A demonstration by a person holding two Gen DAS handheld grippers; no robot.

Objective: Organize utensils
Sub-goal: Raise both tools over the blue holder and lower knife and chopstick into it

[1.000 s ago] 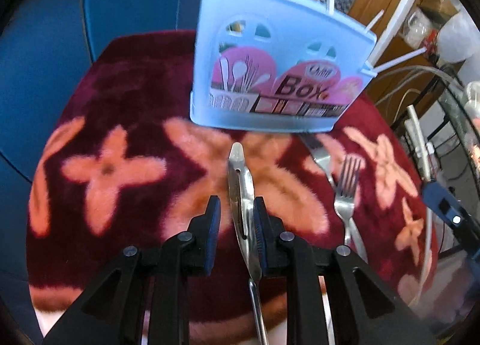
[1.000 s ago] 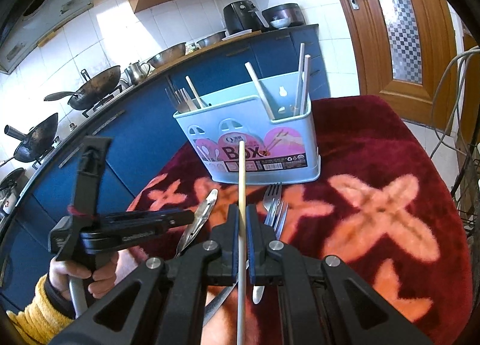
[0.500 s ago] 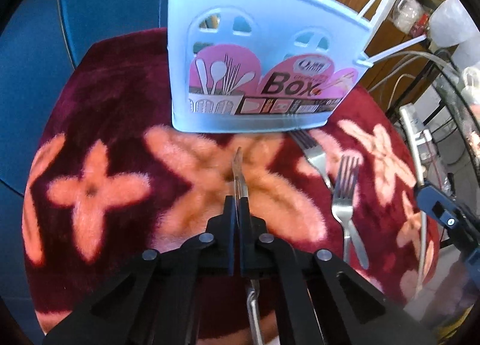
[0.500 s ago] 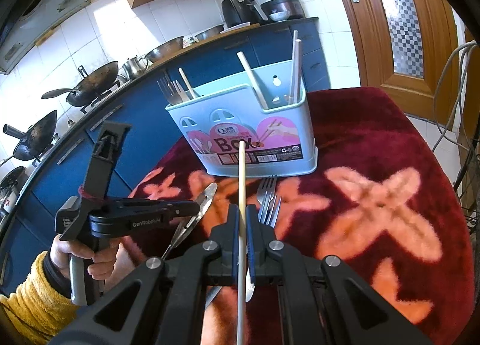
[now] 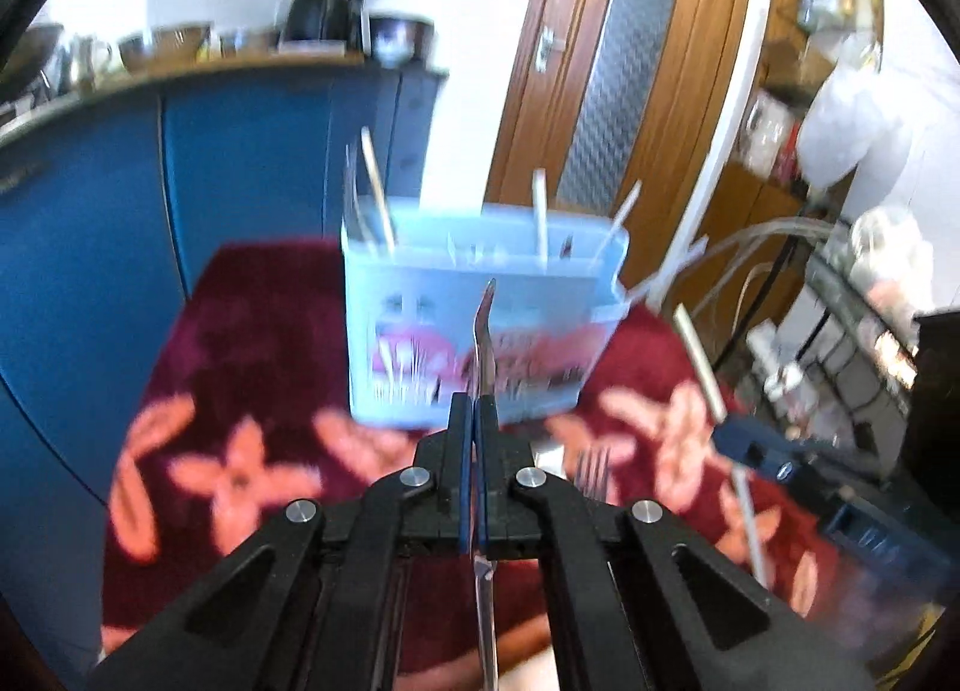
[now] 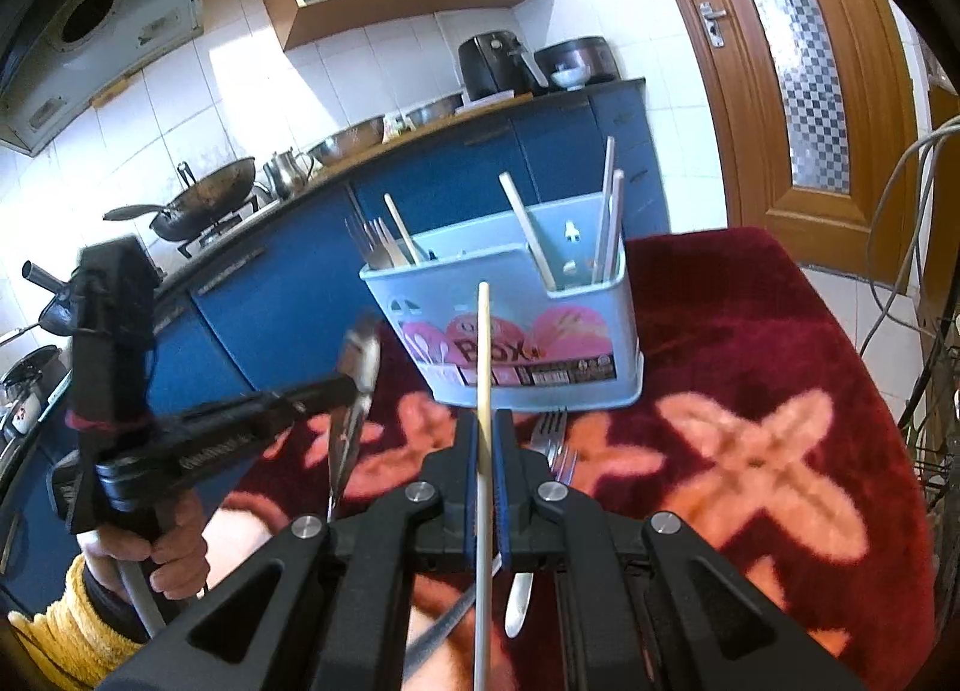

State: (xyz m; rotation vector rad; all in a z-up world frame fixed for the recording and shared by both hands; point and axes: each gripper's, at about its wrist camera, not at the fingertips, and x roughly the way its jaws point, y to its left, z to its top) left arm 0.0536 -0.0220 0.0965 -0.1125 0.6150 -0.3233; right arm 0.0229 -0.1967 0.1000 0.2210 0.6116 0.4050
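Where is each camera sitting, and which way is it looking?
Left wrist: sits on the left hand-held gripper, looking along its fingers at the utensil box; its shut jaws hold a spoon.
Right wrist: sits on the right hand-held gripper, facing the box and kitchen counter; its jaws hold a chopstick, and the person's left hand shows.
Shared: the box, spoon, forks, red mat.

Utensil box [image 5: 480, 331] motion-blurred; chopstick [image 6: 483, 511] cut off below.
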